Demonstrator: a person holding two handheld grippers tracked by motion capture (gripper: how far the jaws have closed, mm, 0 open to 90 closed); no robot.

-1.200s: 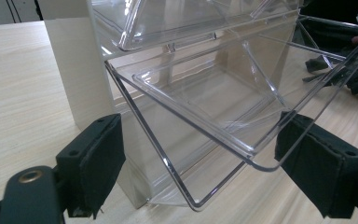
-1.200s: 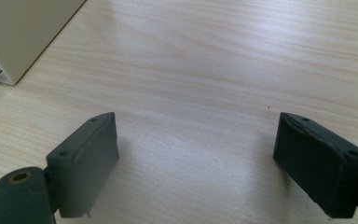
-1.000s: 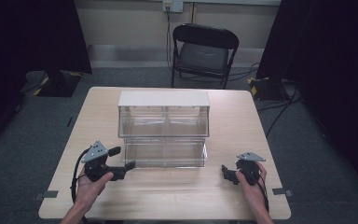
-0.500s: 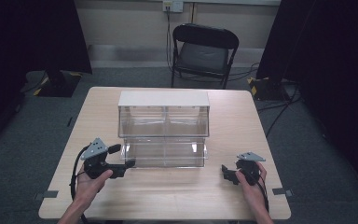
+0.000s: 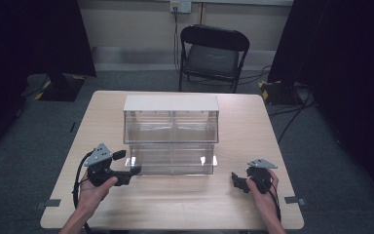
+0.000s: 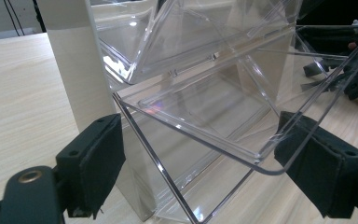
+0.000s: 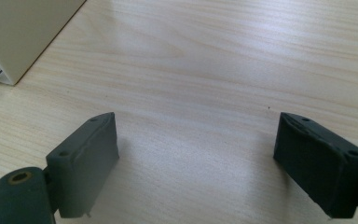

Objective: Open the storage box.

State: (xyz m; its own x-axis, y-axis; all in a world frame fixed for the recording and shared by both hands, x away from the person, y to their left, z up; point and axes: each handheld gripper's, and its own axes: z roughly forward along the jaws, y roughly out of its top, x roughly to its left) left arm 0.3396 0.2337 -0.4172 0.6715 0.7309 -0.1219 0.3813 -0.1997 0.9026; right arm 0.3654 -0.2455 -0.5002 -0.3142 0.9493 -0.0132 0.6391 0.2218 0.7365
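Note:
A clear plastic bin cabinet [image 5: 171, 134] with a white frame stands in the middle of the table. Its lower bin [image 6: 223, 116] is tilted out toward me. My left gripper [image 5: 128, 164] is at the left end of that bin, open. In the left gripper view its pads [image 6: 93, 163] straddle the bin's clear front corner without closing on it. My right gripper [image 5: 237, 180] rests near the table's front right, apart from the cabinet. It is open, with bare wood between its pads [image 7: 86, 158].
The wooden table [image 5: 253, 122] has bare room around the cabinet. A black folding chair [image 5: 213, 53] stands behind the far edge. The cabinet's white corner [image 7: 23, 28] lies to the upper left in the right gripper view. Cables trail on the floor at the right.
My left gripper has edged slightly closer to the lower bin's left end. The right gripper has stayed where it was.

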